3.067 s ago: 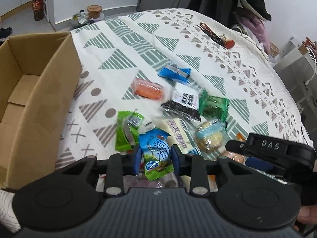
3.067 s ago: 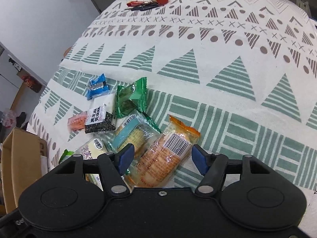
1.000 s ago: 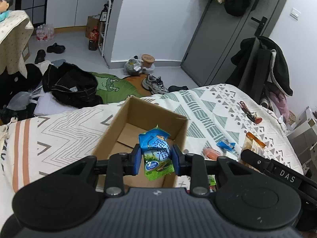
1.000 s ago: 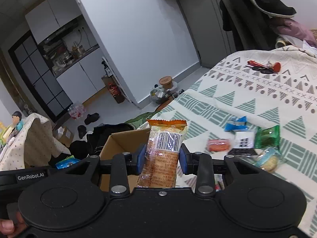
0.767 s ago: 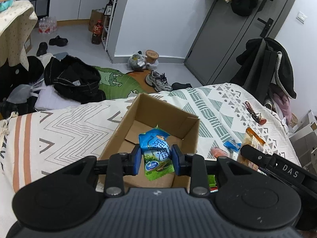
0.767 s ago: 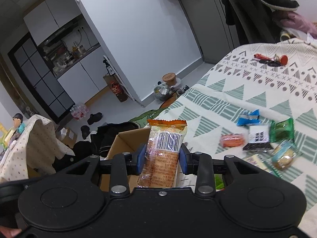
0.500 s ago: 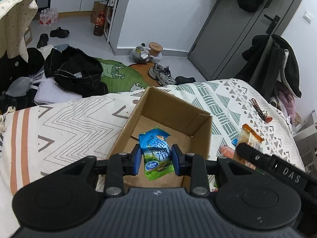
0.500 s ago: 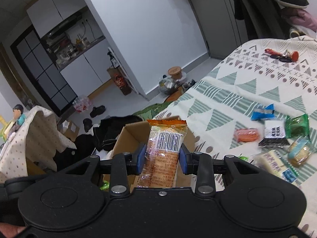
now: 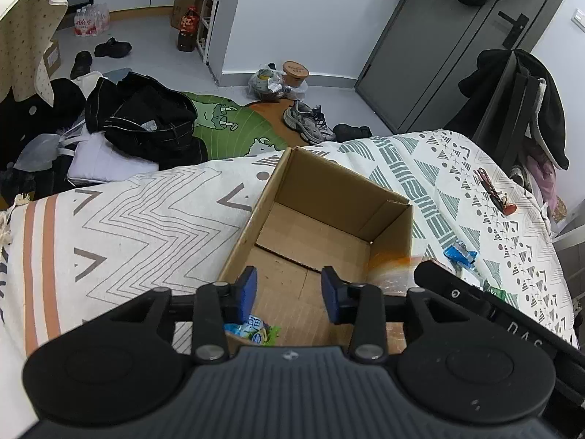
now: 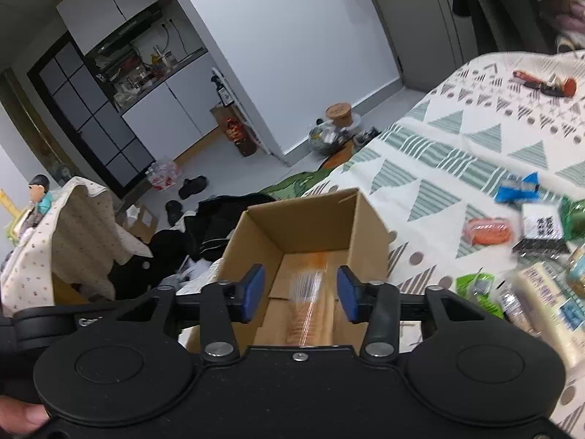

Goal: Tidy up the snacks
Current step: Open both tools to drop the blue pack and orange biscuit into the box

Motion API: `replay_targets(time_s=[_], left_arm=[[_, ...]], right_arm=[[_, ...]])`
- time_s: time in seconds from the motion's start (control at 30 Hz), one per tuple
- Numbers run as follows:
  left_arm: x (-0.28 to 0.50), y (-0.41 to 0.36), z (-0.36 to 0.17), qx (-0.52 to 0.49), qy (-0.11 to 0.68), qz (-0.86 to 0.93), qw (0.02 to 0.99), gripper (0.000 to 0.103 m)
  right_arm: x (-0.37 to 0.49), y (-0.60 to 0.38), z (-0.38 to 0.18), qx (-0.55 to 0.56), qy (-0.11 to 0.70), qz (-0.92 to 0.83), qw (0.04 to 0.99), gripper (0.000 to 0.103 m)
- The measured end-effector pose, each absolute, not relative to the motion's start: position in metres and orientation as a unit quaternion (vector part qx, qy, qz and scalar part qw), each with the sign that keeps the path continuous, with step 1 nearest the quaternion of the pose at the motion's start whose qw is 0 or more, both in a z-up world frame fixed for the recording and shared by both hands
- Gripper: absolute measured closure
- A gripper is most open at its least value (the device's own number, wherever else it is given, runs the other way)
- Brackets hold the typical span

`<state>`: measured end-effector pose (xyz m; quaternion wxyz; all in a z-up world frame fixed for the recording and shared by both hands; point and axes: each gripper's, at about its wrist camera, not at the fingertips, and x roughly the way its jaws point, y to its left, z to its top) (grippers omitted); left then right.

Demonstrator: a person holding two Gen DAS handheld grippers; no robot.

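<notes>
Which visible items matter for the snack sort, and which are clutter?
Job:
cardboard box
blue-green snack packet, in the box
orange snack packet, blurred, dropping into the box
loose snacks on the cloth
left gripper and right gripper, jaws open

Clutter:
keys
sneakers
black clothes

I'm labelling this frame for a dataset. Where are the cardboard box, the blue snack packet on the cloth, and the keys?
cardboard box (image 9: 340, 186): left wrist view, inner far wall.
blue snack packet (image 10: 517, 190): right wrist view, wrapper's middle.
keys (image 10: 544, 82): right wrist view, middle of the bunch.

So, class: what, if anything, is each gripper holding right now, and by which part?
Nothing. The left gripper and right gripper are both open over the box; the orange packet, blurred, is between the right fingers, ungripped.
</notes>
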<state>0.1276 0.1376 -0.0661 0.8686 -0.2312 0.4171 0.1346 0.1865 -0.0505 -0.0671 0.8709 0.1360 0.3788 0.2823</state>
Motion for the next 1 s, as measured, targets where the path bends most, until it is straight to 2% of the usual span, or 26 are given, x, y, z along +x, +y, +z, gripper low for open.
replay_targets(time_s=[0.17,0.23,0.3,0.37,0.53,0.67,0.77,1.0], left_arm=[[0.125,0.133,-0.060,-0.217,0.416,0.150,0.870,0.043],[0.123,0.131,-0.057,-0.216,0.415,0.153,0.870,0.038],[0.120,0.127,-0.053,-0.216,0.412,0.152,0.872,0.028],[0.117,0.122,-0.047,-0.212,0.408,0.147,0.876,0.024],[0.111,0.108,-0.034,-0.206,0.400,0.142,0.882,0.021],[0.106,0.093,-0.025,-0.195,0.393,0.135,0.888,0.020],[0.102,0.081,-0.020,-0.185,0.391,0.133,0.892,0.014],[0.093,0.055,-0.009,-0.174,0.385,0.128,0.897,0.014]], right_arm=[[0.182,-0.058,-0.061,0.138,0.378,0.278,0.872,0.054],[0.179,-0.062,-0.057,0.137,0.376,0.276,0.874,0.049],[0.177,-0.067,-0.051,0.135,0.373,0.273,0.876,0.045],[0.174,-0.074,-0.044,0.133,0.368,0.273,0.879,0.041],[0.166,-0.097,-0.026,0.127,0.359,0.267,0.885,0.027],[0.159,-0.117,-0.016,0.119,0.351,0.260,0.892,0.021],[0.157,-0.131,-0.011,0.118,0.348,0.250,0.895,0.016],[0.151,-0.165,-0.006,0.121,0.353,0.237,0.897,0.007]])
